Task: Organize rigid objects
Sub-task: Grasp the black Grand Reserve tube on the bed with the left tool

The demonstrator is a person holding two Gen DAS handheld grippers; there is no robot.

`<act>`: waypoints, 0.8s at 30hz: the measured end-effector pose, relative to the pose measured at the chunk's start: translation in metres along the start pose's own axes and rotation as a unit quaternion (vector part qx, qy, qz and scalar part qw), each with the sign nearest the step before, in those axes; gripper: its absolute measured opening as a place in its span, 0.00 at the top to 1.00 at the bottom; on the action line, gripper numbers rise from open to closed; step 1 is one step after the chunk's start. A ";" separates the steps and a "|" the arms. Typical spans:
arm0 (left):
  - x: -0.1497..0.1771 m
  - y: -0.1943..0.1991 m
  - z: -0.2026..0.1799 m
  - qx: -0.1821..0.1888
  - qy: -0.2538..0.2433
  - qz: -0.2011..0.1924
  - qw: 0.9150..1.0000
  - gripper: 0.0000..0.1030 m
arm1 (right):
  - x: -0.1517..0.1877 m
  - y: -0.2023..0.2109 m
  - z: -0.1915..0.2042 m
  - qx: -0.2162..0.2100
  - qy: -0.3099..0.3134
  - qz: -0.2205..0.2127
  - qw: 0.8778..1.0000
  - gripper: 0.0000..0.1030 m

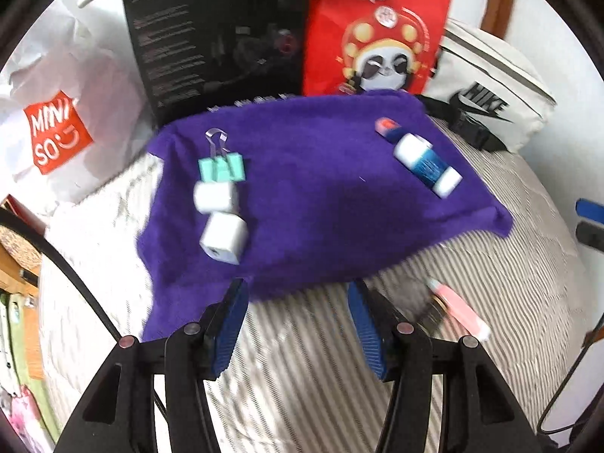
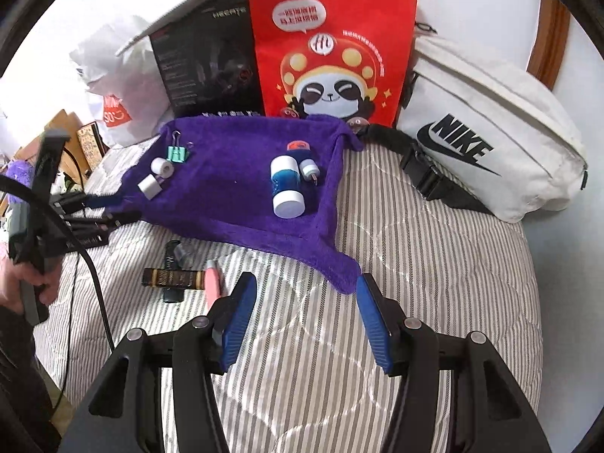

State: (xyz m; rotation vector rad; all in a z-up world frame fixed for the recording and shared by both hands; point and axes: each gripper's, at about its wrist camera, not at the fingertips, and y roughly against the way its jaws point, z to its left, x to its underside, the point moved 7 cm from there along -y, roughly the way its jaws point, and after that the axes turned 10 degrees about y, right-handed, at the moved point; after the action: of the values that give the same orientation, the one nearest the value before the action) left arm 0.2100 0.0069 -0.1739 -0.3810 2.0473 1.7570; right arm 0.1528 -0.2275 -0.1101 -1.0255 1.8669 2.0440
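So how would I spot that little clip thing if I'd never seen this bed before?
Find the purple towel spread on the striped bedcover, in front of the red panda bag. Near the towel's far left corner lies the binder clip, just behind two small white blocks. It is the only mint-green piece there, with shiny wire handles.

A cloth (image 2: pixel 241 192) lies on the bed (image 2: pixel 434 264), toward its back edge. Near the cloth's back left corner sits a binder clip (image 2: pixel 177 154), with two small blocks (image 2: pixel 162 168) just before it. Toward the cloth's right edge lies a bottle (image 2: pixel 287 185), a small tube (image 2: pixel 310 169) just beside it on the right. Before the cloth's front edge, on the bed, a marker (image 2: pixel 212 283) lies beside a bar (image 2: pixel 171 278). Behind the cloth stand a box (image 2: pixel 204 68) and a paper bag (image 2: pixel 332 45); a waist bag (image 2: pixel 490 132) lies right of the cloth
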 end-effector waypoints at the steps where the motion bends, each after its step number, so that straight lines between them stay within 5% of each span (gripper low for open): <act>1: 0.004 -0.001 -0.003 0.003 0.000 0.003 1.000 0.49 | 0.001 0.005 0.001 0.000 0.001 -0.005 1.000 0.47; 11: 0.043 -0.016 -0.031 0.037 -0.004 0.030 0.999 0.49 | 0.014 0.048 0.002 0.009 0.001 -0.042 0.999 0.41; 24: 0.045 -0.020 -0.058 0.066 -0.006 0.041 0.997 0.49 | 0.044 0.030 -0.009 -0.008 -0.031 -0.008 0.999 0.41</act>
State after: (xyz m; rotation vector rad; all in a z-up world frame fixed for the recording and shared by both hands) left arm 0.1723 -0.0508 -0.2054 -0.2483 2.1840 1.6547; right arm 0.1064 -0.2549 -0.1125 -0.9649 1.8092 2.0618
